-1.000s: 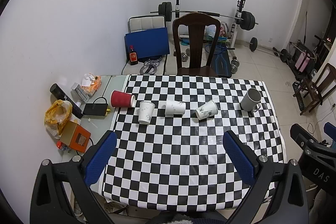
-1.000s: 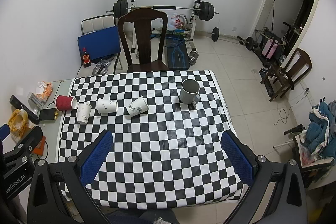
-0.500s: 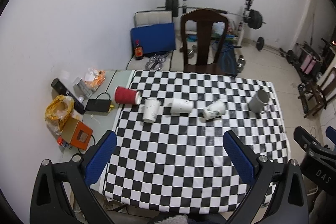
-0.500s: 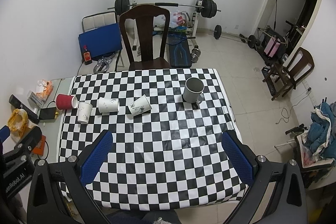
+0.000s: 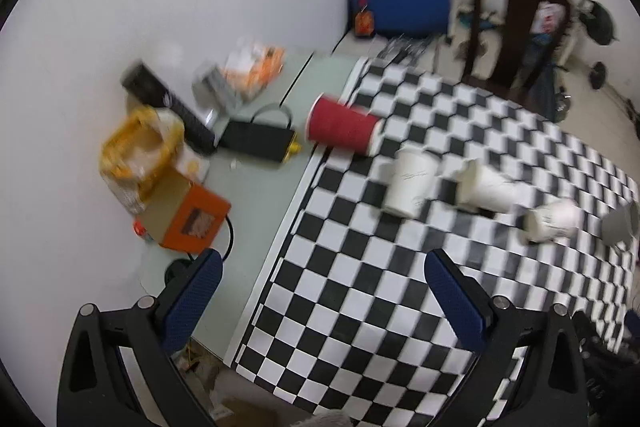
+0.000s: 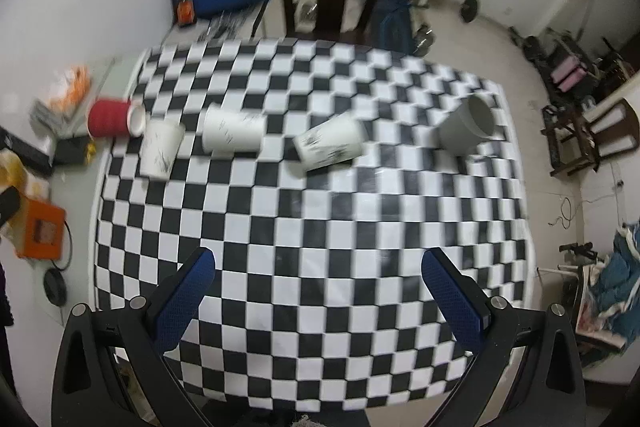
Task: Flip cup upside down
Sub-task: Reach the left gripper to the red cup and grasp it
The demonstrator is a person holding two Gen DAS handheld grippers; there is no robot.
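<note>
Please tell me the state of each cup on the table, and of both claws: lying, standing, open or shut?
Red cup: lying on its side, mouth to the right.
First white cup: appears upside down, blurred.
Second white cup: lying on its side.
Third white cup: lying on its side.
Grey mug: standing, mouth up.
Left claw: open, empty.
Right claw: open, empty.
</note>
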